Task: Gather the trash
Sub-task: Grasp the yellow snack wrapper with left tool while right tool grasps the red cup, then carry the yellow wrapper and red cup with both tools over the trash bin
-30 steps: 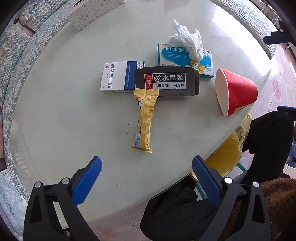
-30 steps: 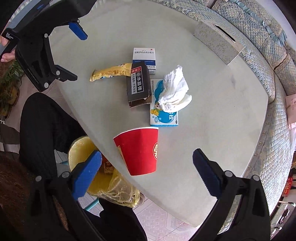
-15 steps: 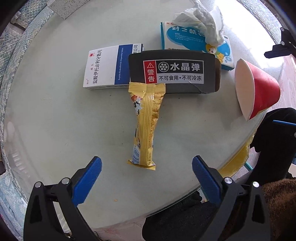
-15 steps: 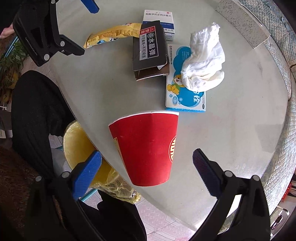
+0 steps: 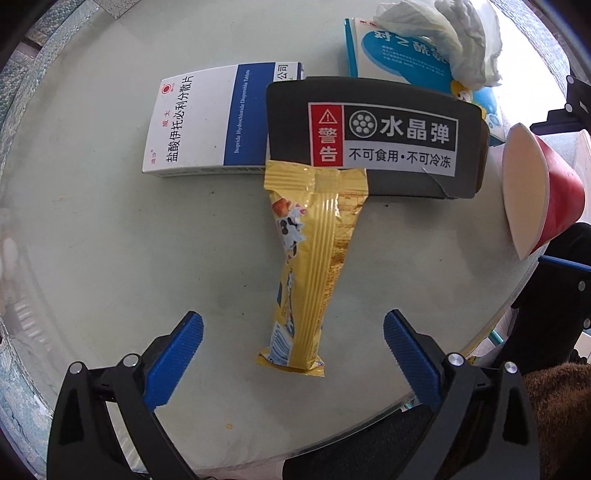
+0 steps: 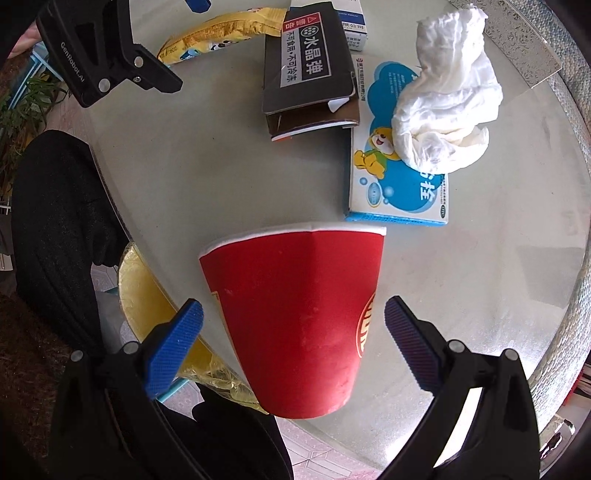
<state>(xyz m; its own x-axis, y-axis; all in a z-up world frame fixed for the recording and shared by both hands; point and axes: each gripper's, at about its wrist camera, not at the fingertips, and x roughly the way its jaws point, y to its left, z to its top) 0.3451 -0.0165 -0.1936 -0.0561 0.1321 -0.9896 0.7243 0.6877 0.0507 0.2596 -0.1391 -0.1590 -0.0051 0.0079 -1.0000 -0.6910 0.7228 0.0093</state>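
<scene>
A yellow snack wrapper (image 5: 314, 266) lies flat on the round table (image 5: 110, 258), its near end between the open fingers of my left gripper (image 5: 291, 325). Beyond it lie a black box (image 5: 373, 136), a white-and-blue medicine box (image 5: 207, 122), a blue box (image 5: 399, 55) and a crumpled tissue (image 5: 454, 29). A red paper cup (image 6: 299, 317) lies on its side at the table edge, its base between the open fingers of my right gripper (image 6: 293, 325). The tissue (image 6: 447, 107) rests on the blue box (image 6: 395, 192).
A bin with a yellow bag (image 6: 147, 295) stands below the table edge, left of the cup. The person's dark-clothed legs (image 6: 55, 229) are beside it. A patterned tissue box (image 6: 517, 37) sits at the far right. The left gripper's body (image 6: 99, 48) shows at the top left.
Both grippers have moved forward and down toward the table. The wrapper now lies between the left fingers and the red cup between the right fingers. Both stay open.
</scene>
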